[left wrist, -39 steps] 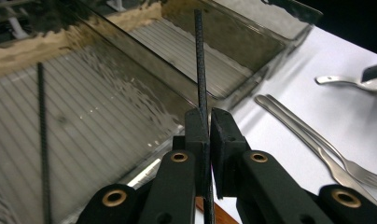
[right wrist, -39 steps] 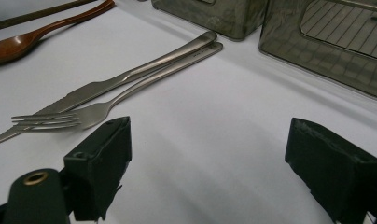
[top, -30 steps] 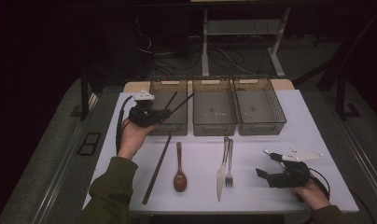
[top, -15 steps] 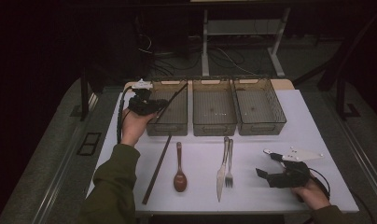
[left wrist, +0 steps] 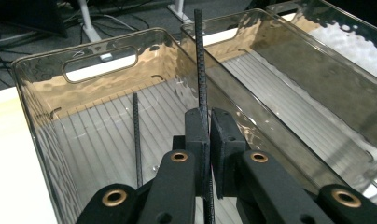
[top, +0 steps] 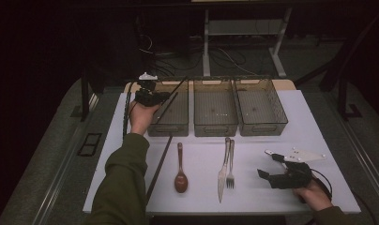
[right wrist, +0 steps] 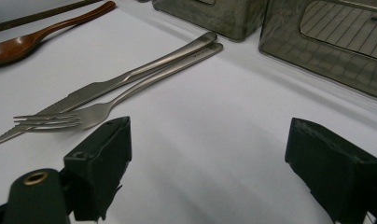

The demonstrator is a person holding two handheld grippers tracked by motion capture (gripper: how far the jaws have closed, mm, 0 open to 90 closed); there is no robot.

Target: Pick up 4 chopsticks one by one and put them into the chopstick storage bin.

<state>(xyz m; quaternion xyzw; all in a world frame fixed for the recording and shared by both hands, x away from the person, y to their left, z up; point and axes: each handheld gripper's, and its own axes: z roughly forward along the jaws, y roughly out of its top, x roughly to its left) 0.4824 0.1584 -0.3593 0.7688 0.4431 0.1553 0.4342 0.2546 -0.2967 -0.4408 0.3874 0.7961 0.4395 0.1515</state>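
Left gripper (left wrist: pixel 206 122) clenched on a dark chopstick (left wrist: pixel 200 70), held above the leftmost clear bin (left wrist: pixel 37 116), near its front end; stick pinched between the two black pads, rising past the jaw tips toward the bin's far wall with the handle cut-out and running down out of the frame's lower edge. From above, same left gripper (top: pixel 155 97) seen at the bin's (top: pixel 169 127) left rim, chopstick (top: pixel 174 90) slanting up and to the right over the bin. Inside the bin, a second chopstick (left wrist: pixel 136 135) lying on the ribbed floor, lower end hidden behind the gripper body. A third chopstick (top: pixel 159 161) flat on the white table (top: pixel 319 136), left of the wooden spoon (top: pixel 180 168).

Right gripper (right wrist: pixel 210 158) released, jaws spread wide over bare table, nothing between them; knife (right wrist: pixel 116 84) and fork (right wrist: pixel 93 112) lying just beyond, apart from the pads. From above, right gripper (top: pixel 269 176) resting near the table's front right, right of the fork (top: pixel 231 166).

Knife tip cut off at the right gripper view's left edge; scene dim, floor and surroundings beyond the table hard to make out
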